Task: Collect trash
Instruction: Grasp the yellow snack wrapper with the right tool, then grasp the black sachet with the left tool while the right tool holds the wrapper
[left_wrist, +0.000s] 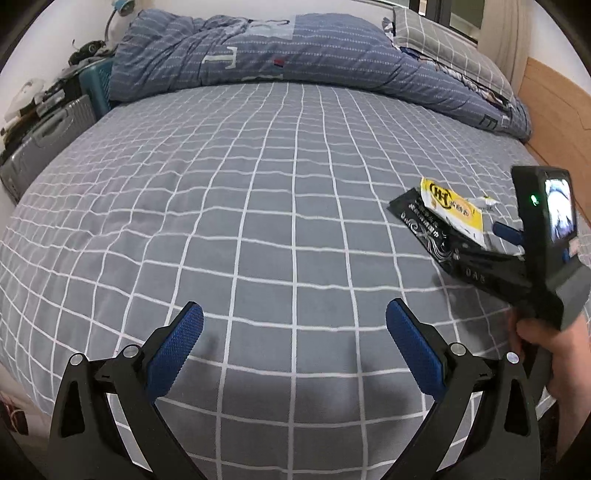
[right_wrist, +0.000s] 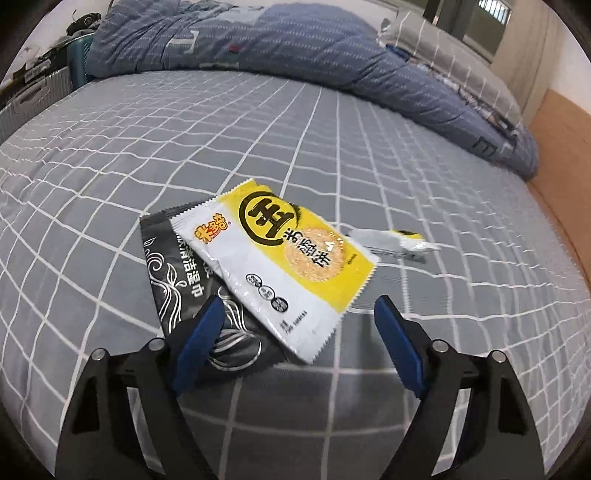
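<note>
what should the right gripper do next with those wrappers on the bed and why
Probably ease the right gripper forward and down, then close on the near edge of the yellow wrapper. Its jaws are open and the wrapper's near end already lies between them, overlapping the black wrapper on the bed sheet. The left gripper is open over bare sheet.

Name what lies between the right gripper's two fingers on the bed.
In the right wrist view, the open right gripper straddles the near corner of the yellow-and-white snack wrapper, which overlaps a black wet-wipe packet on the checked bedsheet.
</note>
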